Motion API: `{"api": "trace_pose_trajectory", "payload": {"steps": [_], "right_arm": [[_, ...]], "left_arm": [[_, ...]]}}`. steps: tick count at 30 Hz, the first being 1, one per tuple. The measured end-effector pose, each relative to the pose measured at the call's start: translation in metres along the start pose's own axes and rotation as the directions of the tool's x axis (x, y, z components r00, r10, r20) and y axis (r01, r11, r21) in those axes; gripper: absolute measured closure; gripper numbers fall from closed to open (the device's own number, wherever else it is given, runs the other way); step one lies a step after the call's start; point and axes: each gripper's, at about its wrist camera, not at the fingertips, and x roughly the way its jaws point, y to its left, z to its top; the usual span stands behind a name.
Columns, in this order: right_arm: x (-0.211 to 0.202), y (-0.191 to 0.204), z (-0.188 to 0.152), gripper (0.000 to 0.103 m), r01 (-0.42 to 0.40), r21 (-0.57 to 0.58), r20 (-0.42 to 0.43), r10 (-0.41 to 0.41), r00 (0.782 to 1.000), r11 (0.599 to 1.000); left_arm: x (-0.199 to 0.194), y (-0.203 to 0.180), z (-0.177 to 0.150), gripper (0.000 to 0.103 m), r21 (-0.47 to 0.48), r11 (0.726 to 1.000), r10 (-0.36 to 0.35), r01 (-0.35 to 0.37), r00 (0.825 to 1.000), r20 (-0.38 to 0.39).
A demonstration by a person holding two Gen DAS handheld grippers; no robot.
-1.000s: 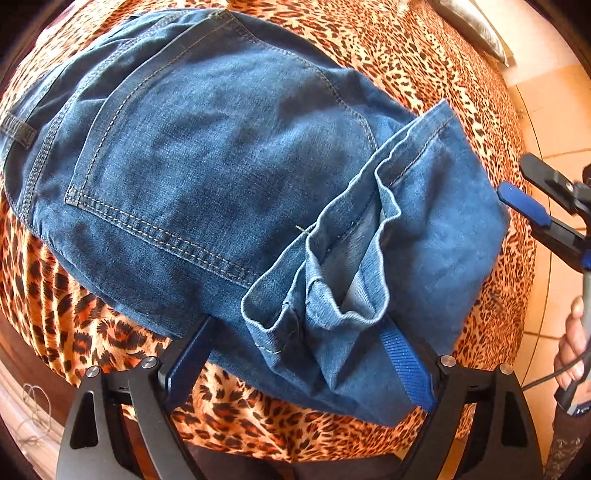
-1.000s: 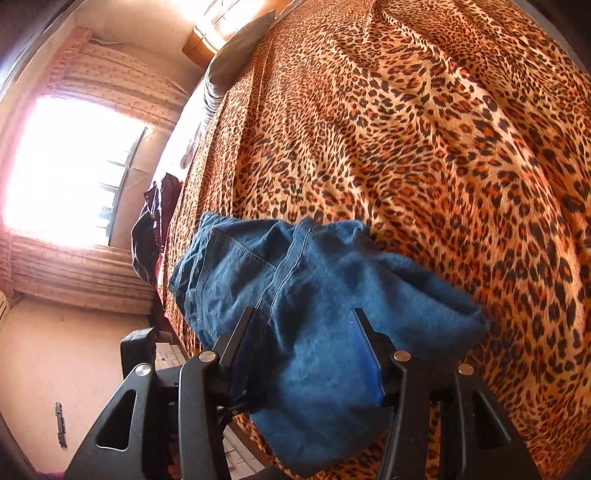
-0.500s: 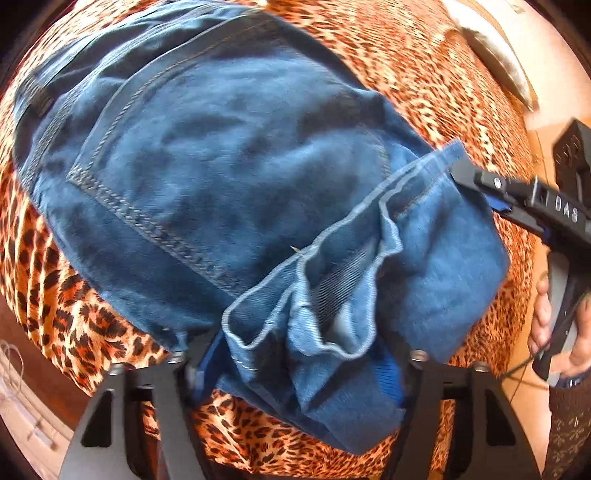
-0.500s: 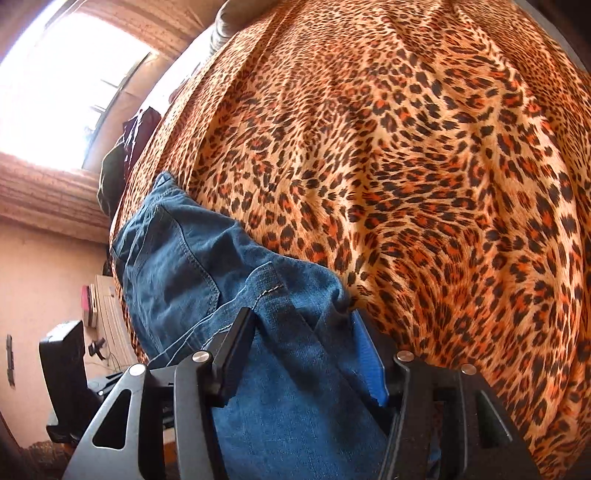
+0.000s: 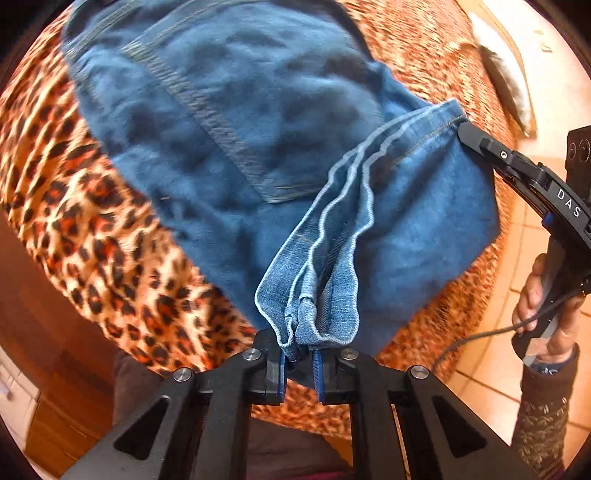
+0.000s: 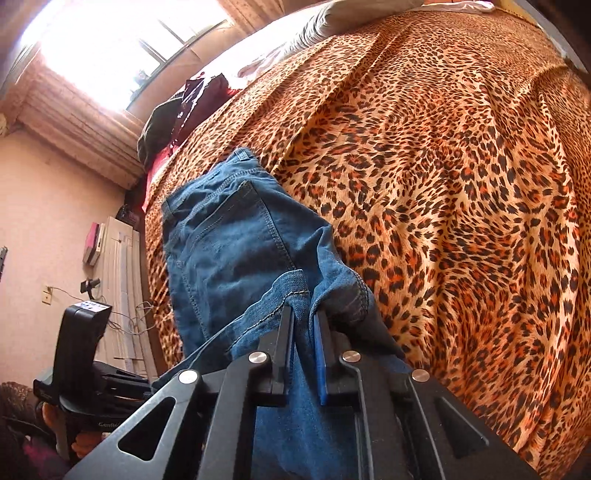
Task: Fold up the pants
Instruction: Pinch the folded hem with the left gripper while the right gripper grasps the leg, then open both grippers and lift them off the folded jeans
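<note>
Blue denim pants [image 5: 236, 122] lie folded on a leopard-print bedspread [image 5: 74, 192], back pocket up. My left gripper [image 5: 299, 363] is shut on the bunched leg hems [image 5: 314, 291] at the near edge. My right gripper [image 6: 304, 332] is shut on the other end of the same hem edge; its black finger [image 5: 480, 142] shows at the right of the left wrist view. In the right wrist view the pants [image 6: 229, 243] stretch away from the jaws, pocket visible. The left gripper body [image 6: 79, 354] shows at lower left there.
The bedspread [image 6: 443, 184] covers the bed to the right. A pillow [image 6: 351, 14] and dark clothes [image 6: 184, 107] lie at the far end by the window. Tiled floor [image 5: 524, 321] lies beside the bed, and a white unit [image 6: 118, 280] stands by the wall.
Both grippers went from open around the hem fabric to shut on it. The hem edge is pulled taut between them and lifted slightly.
</note>
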Motion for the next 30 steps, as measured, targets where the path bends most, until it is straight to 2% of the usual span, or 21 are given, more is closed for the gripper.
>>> {"api": "trace_pose_trajectory", "payload": {"steps": [1,4,5,6,7,10,12,14,15,17,20,21,22,23,24,25,26,28,30], "right_arm": [[0.013,-0.003,0.0,0.094,0.011,0.01,-0.017,-0.01,1.0,1.0],[0.057,-0.023,-0.004,0.094,0.079,0.049,-0.092,-0.074,0.993,0.996],[0.06,-0.028,-0.006,0.094,0.073,0.07,-0.084,-0.067,0.994,0.995],[0.055,-0.03,-0.006,0.094,0.057,0.099,-0.067,-0.051,0.996,0.993],[0.047,-0.031,-0.005,0.088,0.039,0.121,-0.052,-0.032,0.998,0.992],[0.002,-0.04,-0.01,0.087,-0.014,0.183,0.038,0.007,0.999,0.983],[-0.029,-0.049,-0.018,0.085,-0.062,0.238,0.102,0.039,0.994,0.969],[-0.049,-0.053,-0.03,0.083,-0.11,0.253,0.132,0.078,0.988,0.961],[-0.052,-0.051,-0.037,0.083,-0.13,0.245,0.134,0.1,0.986,0.961],[-0.044,-0.043,-0.052,0.083,-0.179,0.239,0.118,0.155,0.981,0.954],[-0.022,-0.044,-0.069,0.084,-0.153,0.278,0.103,0.129,0.986,0.948],[-0.017,-0.049,-0.074,0.084,-0.138,0.305,0.123,0.105,0.987,0.942],[-0.011,-0.061,-0.078,0.09,-0.117,0.339,0.135,0.075,0.988,0.934],[-0.002,-0.074,-0.081,0.091,-0.066,0.375,0.123,0.022,0.992,0.925],[0.009,-0.086,-0.084,0.094,-0.019,0.41,0.086,-0.017,0.996,0.912],[0.017,-0.096,-0.086,0.103,-0.007,0.439,0.05,-0.017,0.999,0.898],[0.017,-0.098,-0.087,0.103,-0.014,0.45,0.055,-0.012,0.998,0.893],[0.0,-0.089,-0.085,0.094,-0.047,0.429,0.115,-0.003,0.993,0.902],[-0.021,-0.078,-0.082,0.094,-0.135,0.411,0.199,0.056,0.978,0.901]], "left_arm": [[0.007,0.006,0.004,0.092,-0.02,1.0,0.01,-0.01,1.0,-0.019],[0.019,0.022,0.017,0.091,-0.1,0.994,-0.037,0.032,0.998,-0.054],[0.017,0.021,0.02,0.091,-0.098,0.995,-0.04,0.034,0.997,-0.06],[0.015,0.018,0.021,0.091,-0.071,0.997,-0.036,0.031,0.997,-0.065],[0.011,0.015,0.02,0.091,-0.038,0.999,-0.033,0.031,0.997,-0.064],[-0.002,0.006,0.015,0.089,0.031,0.999,-0.026,0.028,0.999,-0.037],[-0.023,0.002,0.001,0.086,0.093,0.996,-0.02,0.018,1.0,0.016],[-0.042,-0.014,-0.013,0.083,0.198,0.98,-0.019,0.002,0.997,0.081],[-0.05,-0.021,-0.023,0.073,0.245,0.969,-0.03,0.007,0.995,0.09],[-0.054,-0.04,-0.031,0.067,0.315,0.949,-0.047,0.012,0.994,0.103],[-0.041,-0.063,-0.033,0.056,0.388,0.922,-0.044,-0.003,0.993,0.112],[-0.03,-0.064,-0.028,0.053,0.398,0.917,-0.014,-0.034,0.993,0.117],[-0.018,-0.059,-0.024,0.054,0.391,0.915,0.061,-0.102,0.991,0.117],[-0.001,-0.057,-0.022,0.054,0.379,0.909,0.138,-0.173,0.983,0.118],[0.012,-0.051,-0.016,0.058,0.364,0.905,0.196,-0.219,0.976,0.1],[0.009,-0.042,-0.013,0.067,0.342,0.919,0.171,-0.195,0.98,0.098],[0.0,-0.037,-0.012,0.069,0.327,0.931,0.139,-0.162,0.986,0.095],[-0.023,-0.029,-0.015,0.069,0.316,0.938,0.109,-0.14,0.988,0.112],[-0.049,-0.029,-0.021,0.065,0.324,0.941,0.05,-0.095,0.988,0.144]]}}
